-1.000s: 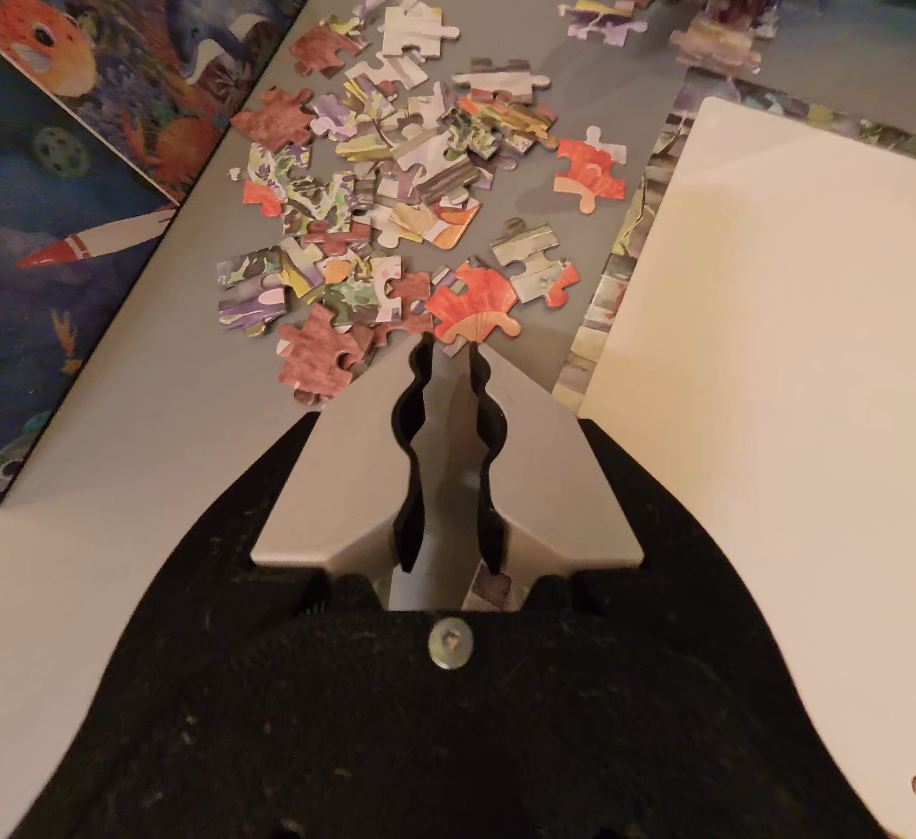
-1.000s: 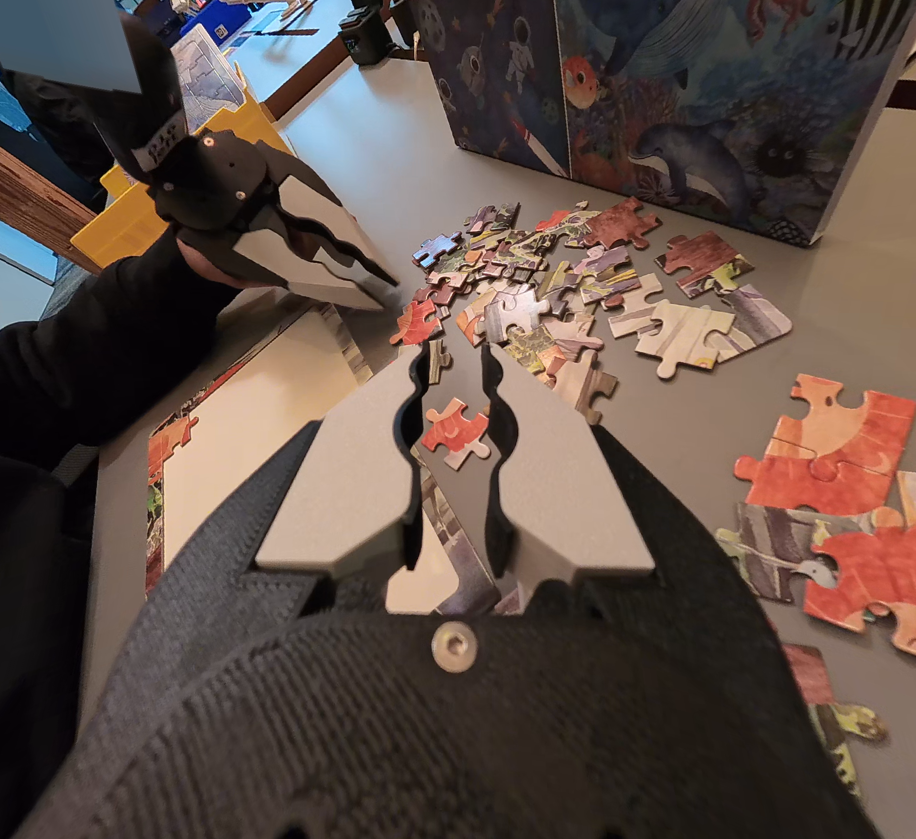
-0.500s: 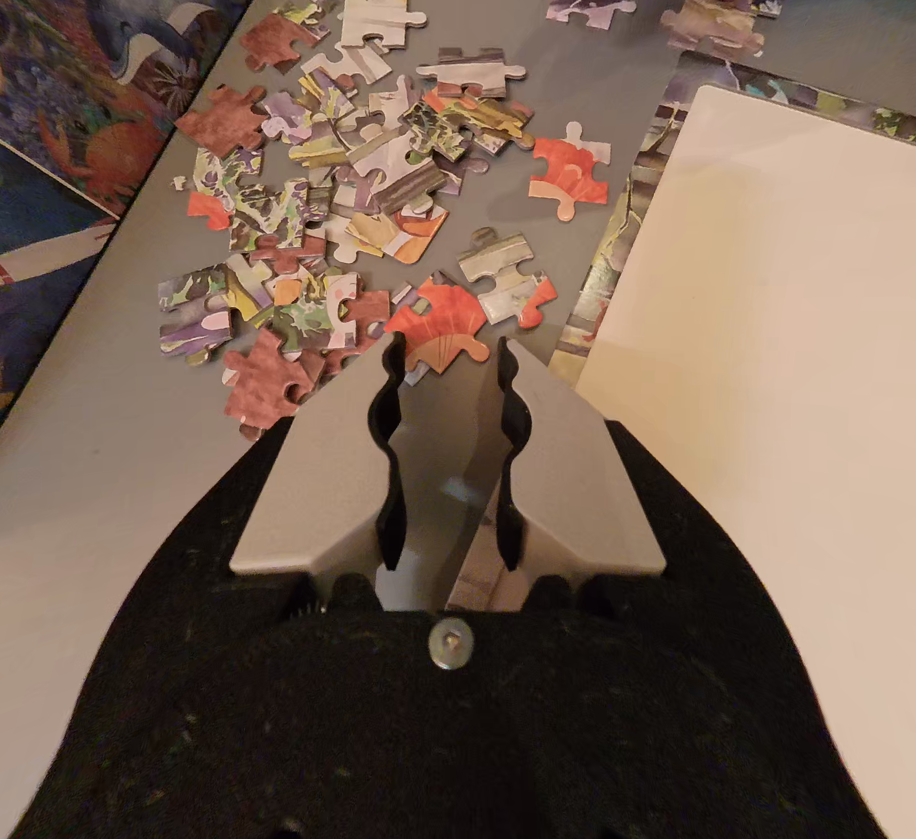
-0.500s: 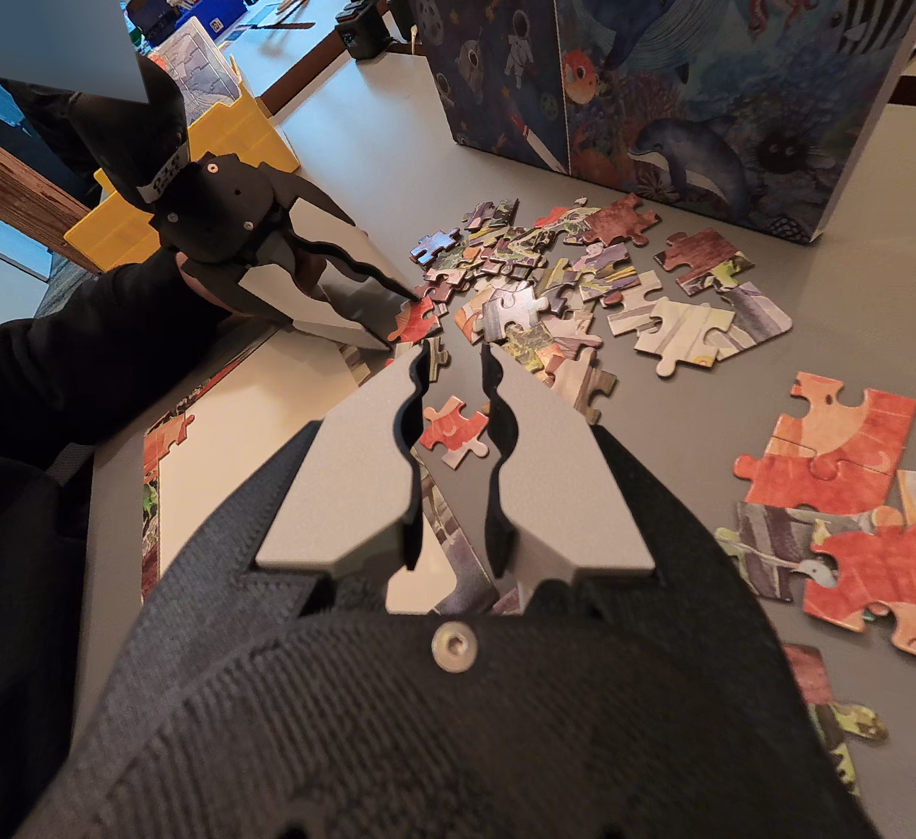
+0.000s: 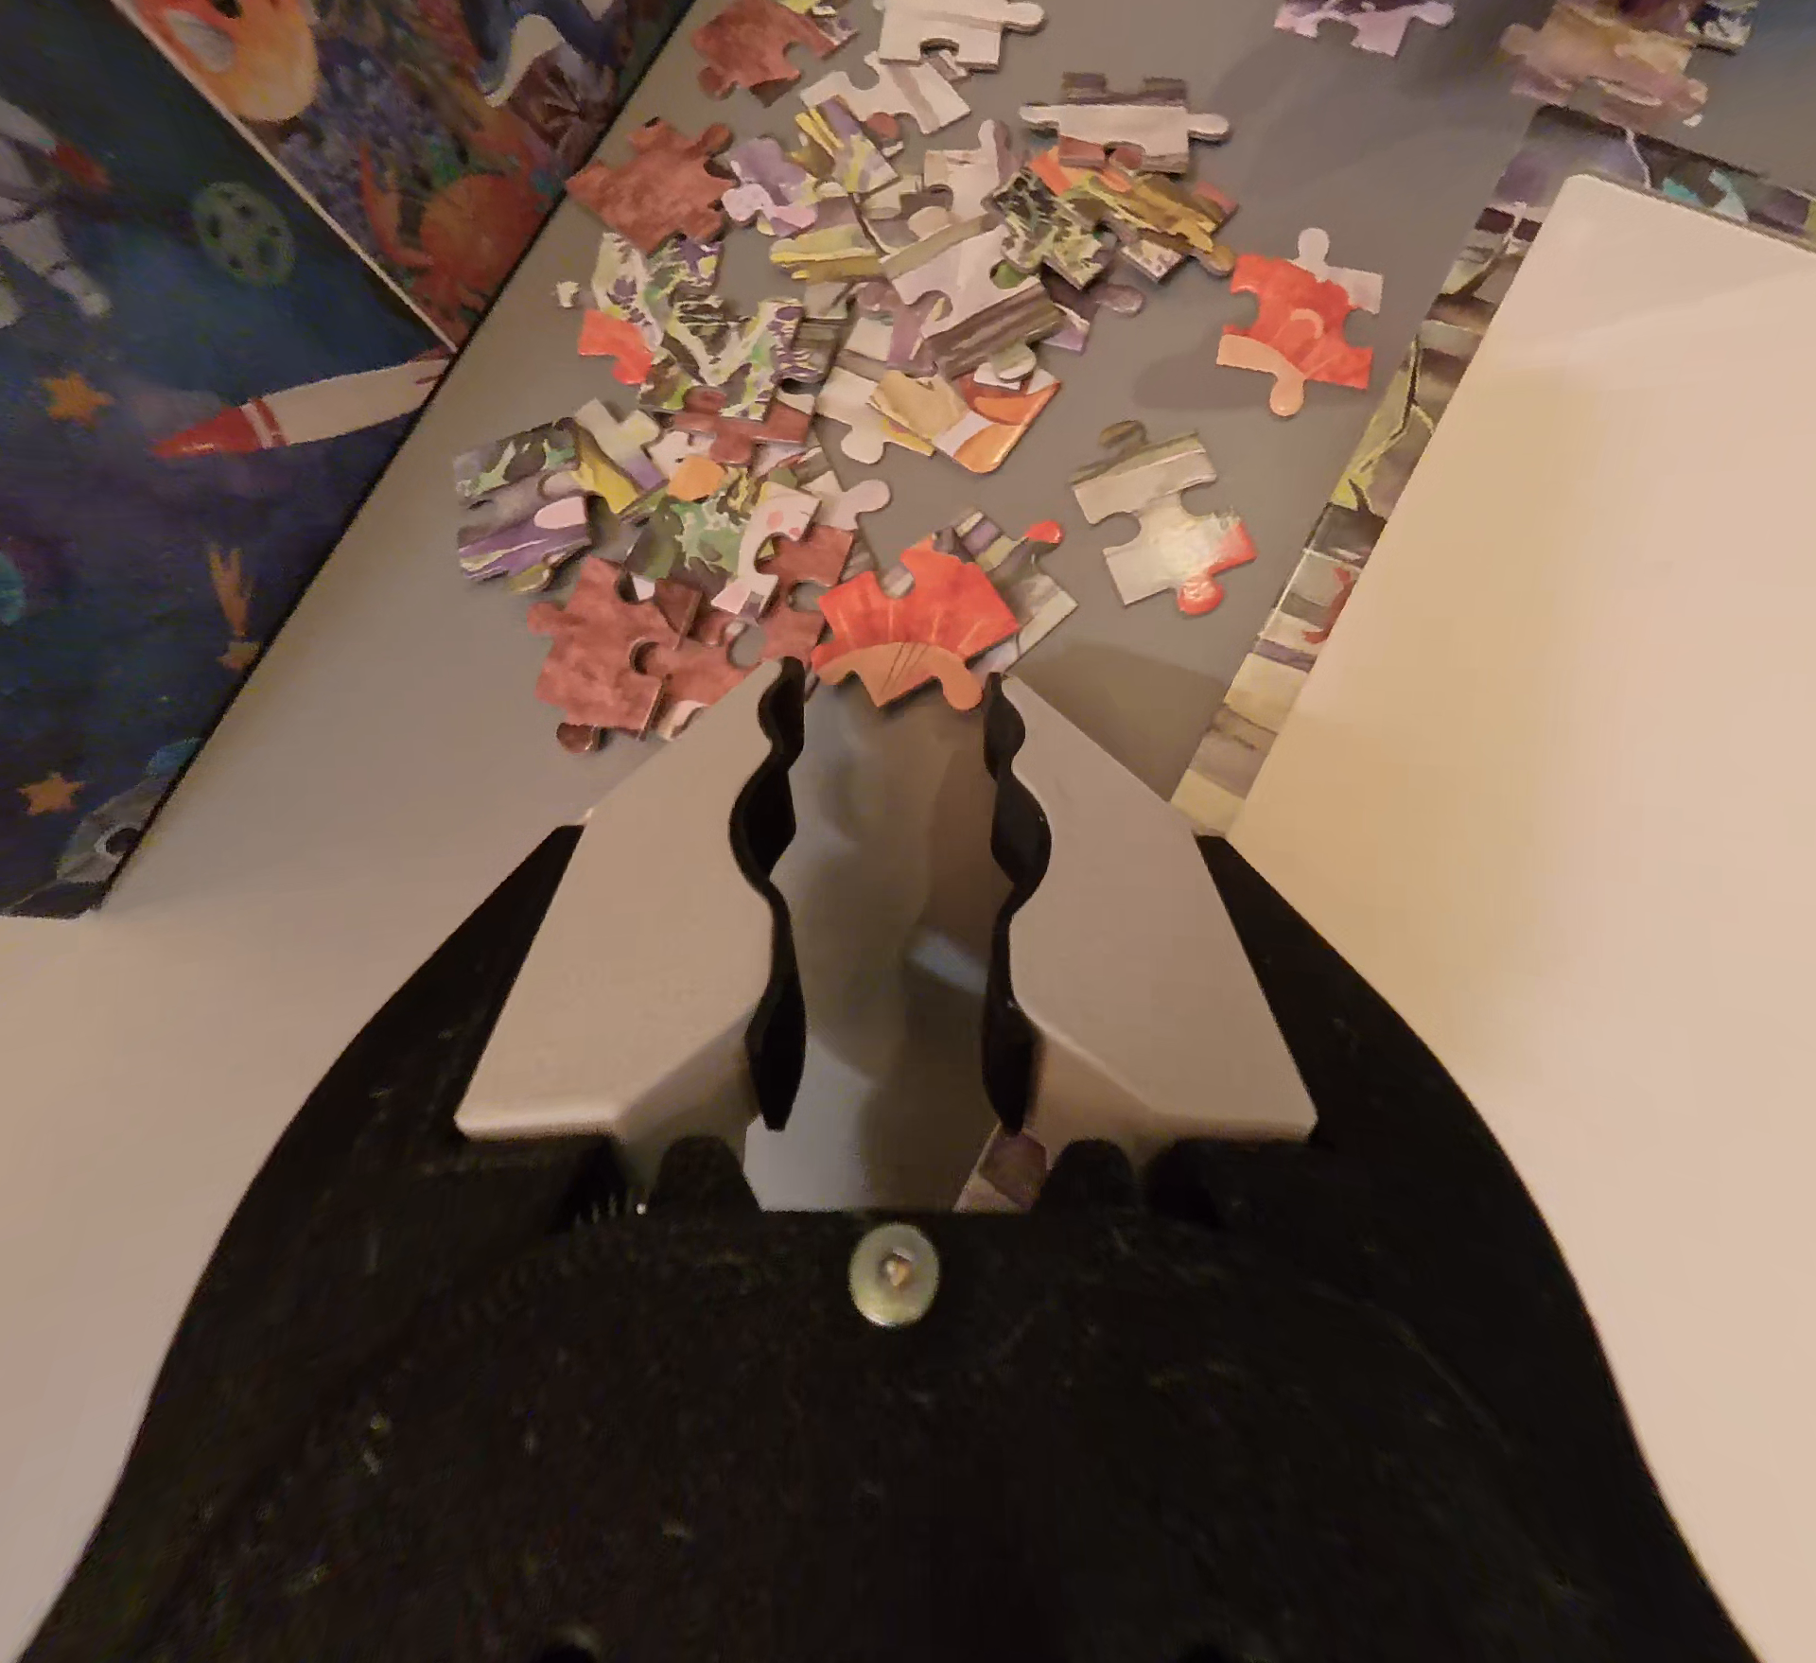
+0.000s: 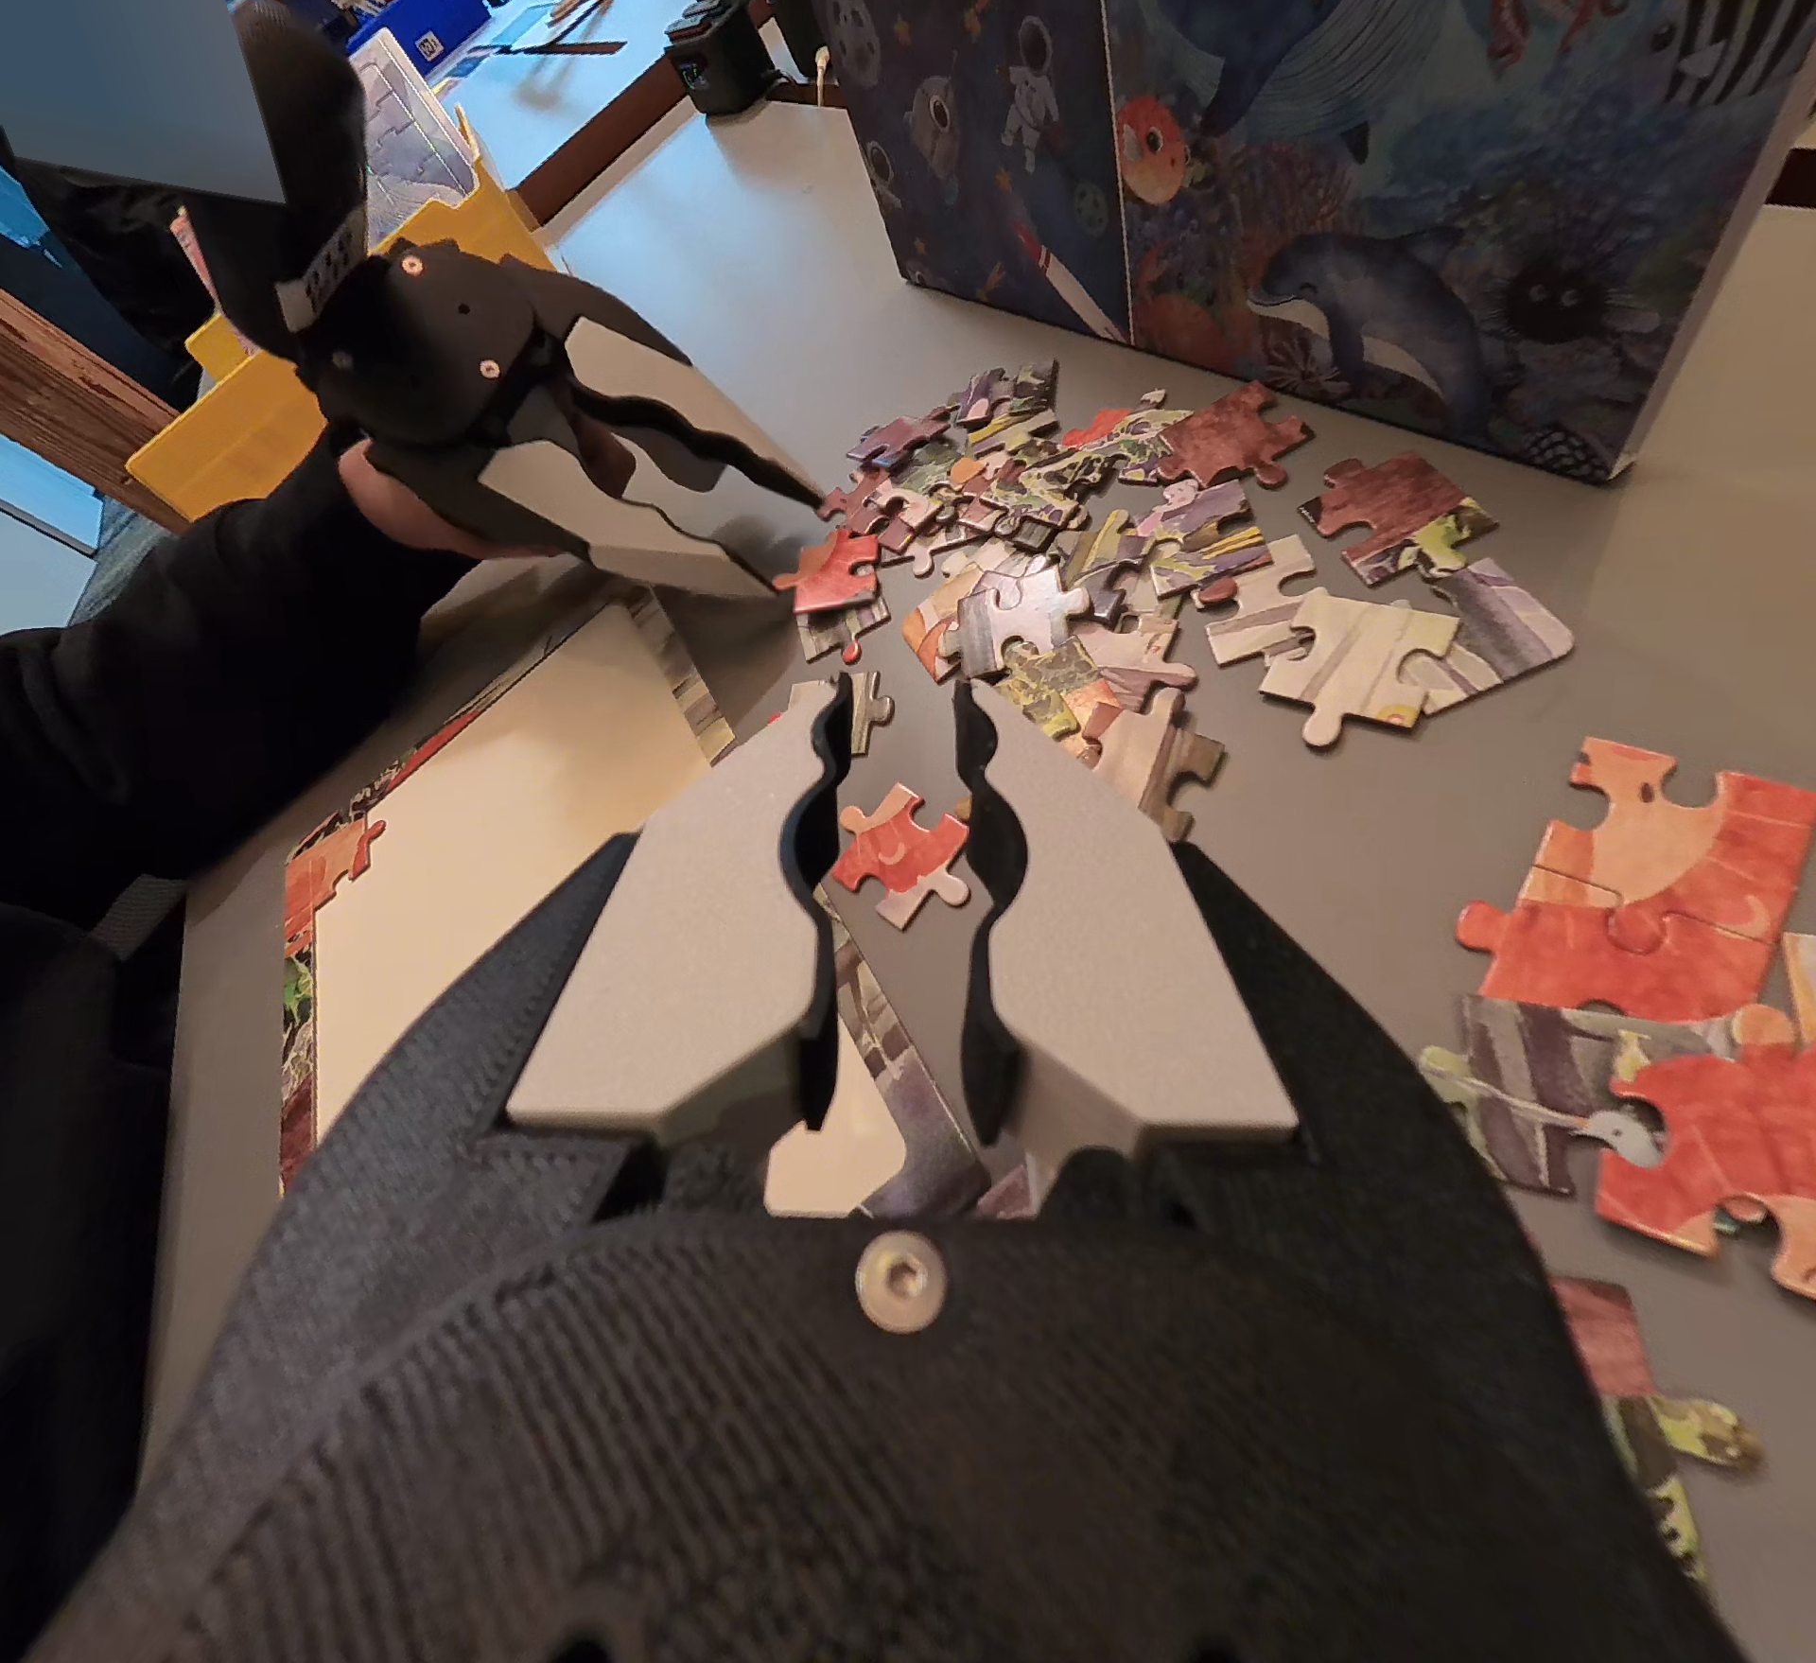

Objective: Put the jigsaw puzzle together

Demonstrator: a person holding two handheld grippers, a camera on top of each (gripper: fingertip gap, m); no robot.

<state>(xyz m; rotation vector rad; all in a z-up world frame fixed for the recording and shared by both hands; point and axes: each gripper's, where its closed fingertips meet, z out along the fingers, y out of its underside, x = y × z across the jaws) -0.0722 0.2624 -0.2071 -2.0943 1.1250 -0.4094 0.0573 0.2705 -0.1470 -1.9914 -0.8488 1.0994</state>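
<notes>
Left tool (image 5: 889,682) sits low over the grey counter (image 5: 324,790), jaws spread wide w/ nothing between them, tips right at the near edge of an orange fan-patterned piece (image 5: 909,623); that piece lies at the near end of the loose pile (image 5: 835,318), overlapping a piece beneath it. From the right wrist view the same tool (image 6: 786,549) is angled down, one fingertip touching or almost touching that orange piece (image 6: 835,569); can't tell if it's actual contact. My guess: it's lining up to pinch this one, since it's the nearest and lies on top, so easy to get under. Right tool (image 6: 899,702) hangs released too, jaws apart, empty, above a small red piece (image 6: 904,859) that sits alone just beside the puzzle board (image 6: 511,839). Prob. waiting its turn, or ready to steady things. Board is mostly bare cream in the middle, w/ only border pieces fitted along its edges, so the puzzle looks early-stage; most pieces are loose on the counter. A few joined orange pieces (image 6: 1661,908) lie off to the right, well apart from the board, pre-assembled, I'd say, to drop in later. A sea-creature printed box (image 6: 1327,142) stands behind the pile, out of the way. Risk: thin flat piece may slide rather than lift when the tips close.
</notes>
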